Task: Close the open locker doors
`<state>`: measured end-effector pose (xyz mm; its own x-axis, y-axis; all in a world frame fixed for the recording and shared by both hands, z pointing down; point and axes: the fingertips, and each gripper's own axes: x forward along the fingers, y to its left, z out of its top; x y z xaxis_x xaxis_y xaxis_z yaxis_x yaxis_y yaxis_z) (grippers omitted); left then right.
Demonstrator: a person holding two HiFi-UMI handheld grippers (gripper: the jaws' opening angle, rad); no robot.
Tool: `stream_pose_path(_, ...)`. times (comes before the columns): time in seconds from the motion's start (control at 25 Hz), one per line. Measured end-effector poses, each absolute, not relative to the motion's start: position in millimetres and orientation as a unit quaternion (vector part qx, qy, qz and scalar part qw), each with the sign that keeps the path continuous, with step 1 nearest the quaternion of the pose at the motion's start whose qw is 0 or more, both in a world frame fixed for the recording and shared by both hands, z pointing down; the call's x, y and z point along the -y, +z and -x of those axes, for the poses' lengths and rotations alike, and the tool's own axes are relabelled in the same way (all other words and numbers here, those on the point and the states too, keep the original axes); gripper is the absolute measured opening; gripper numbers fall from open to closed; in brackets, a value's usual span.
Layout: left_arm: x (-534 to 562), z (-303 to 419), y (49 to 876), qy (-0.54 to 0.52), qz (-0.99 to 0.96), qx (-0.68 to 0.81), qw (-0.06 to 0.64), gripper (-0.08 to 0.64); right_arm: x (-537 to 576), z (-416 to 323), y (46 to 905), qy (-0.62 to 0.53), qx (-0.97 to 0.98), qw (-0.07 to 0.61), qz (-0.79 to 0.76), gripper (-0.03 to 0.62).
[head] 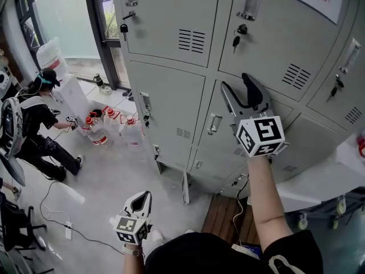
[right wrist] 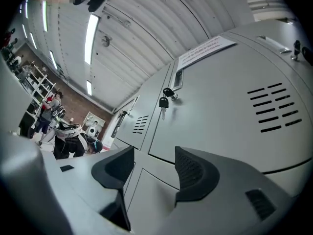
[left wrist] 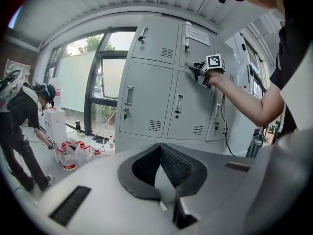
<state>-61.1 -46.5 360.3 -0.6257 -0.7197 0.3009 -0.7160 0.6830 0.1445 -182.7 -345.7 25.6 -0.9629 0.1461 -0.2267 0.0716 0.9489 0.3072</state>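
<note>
Right gripper [head: 235,82] jaws apart, empty, near smooth grey metal locker doors [head: 171,113] with louvred vents; left gripper [head: 146,194] jaws together, empty, above open pale floor [head: 114,170].

Floor [head: 114,170]: light grey, smooth. Directly on it:
- cluster of clear, red-capped bottles [head: 98,131] near the window
- white power strip [head: 67,230]
- grey locker bank [head: 171,119], standing
- wooden slats [head: 228,218] by the locker base

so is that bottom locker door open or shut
Open: in the head view the bottom locker door juts out edge-on, a dark gap beside it.
</note>
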Motion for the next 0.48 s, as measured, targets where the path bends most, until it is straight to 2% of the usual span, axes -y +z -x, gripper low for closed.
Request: stream_pose_path(0.48, 30, 63, 369, -0.007, -0.406, 0.896, 0.179, 0.018, 327, 179, 26, 0.18, -0.974, 0.13, -0.049, 0.275)
